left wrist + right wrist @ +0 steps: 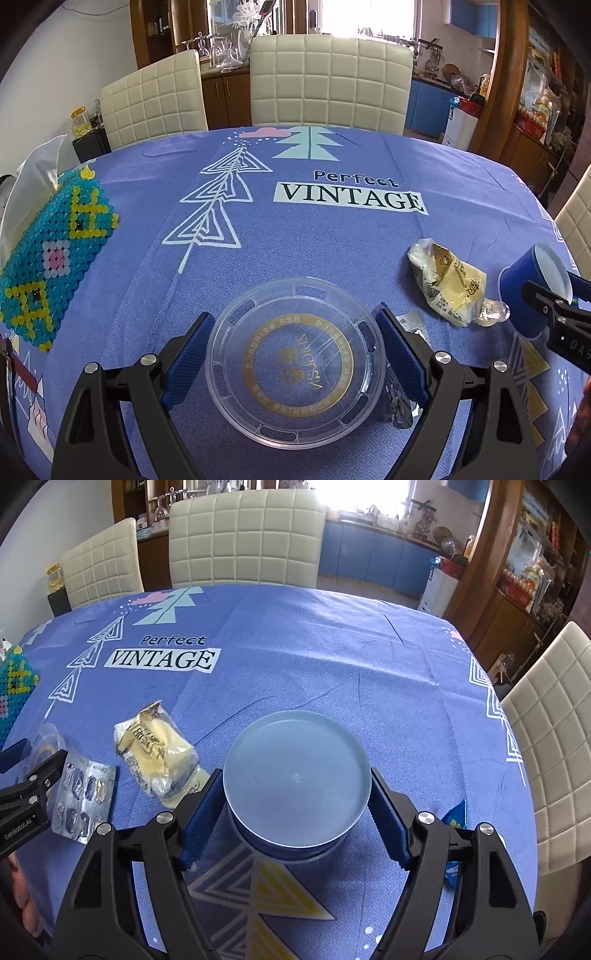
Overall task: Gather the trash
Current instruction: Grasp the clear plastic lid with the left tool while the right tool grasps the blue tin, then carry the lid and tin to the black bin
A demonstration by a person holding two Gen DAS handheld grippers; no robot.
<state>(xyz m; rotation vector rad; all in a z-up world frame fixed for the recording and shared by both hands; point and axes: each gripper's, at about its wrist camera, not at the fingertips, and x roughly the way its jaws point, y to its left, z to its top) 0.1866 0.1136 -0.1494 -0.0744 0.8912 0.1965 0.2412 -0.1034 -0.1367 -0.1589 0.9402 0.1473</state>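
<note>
Clear plastic lid point(295, 363) clamped in left jaws, blue cup point(295, 786) in right; squeeze harder and either could pop out.

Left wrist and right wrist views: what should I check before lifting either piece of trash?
1. Clear lid centred between the left gripper fingers: ok.
2. Left pads actually pressing the lid: cannot tell.
3. Blue cup between the right gripper pads, both touching: ok.
4. Blister pack clear of the left gripper: not ok, it lies right by one finger.
5. Bin in view: not ok, none seen.
</note>
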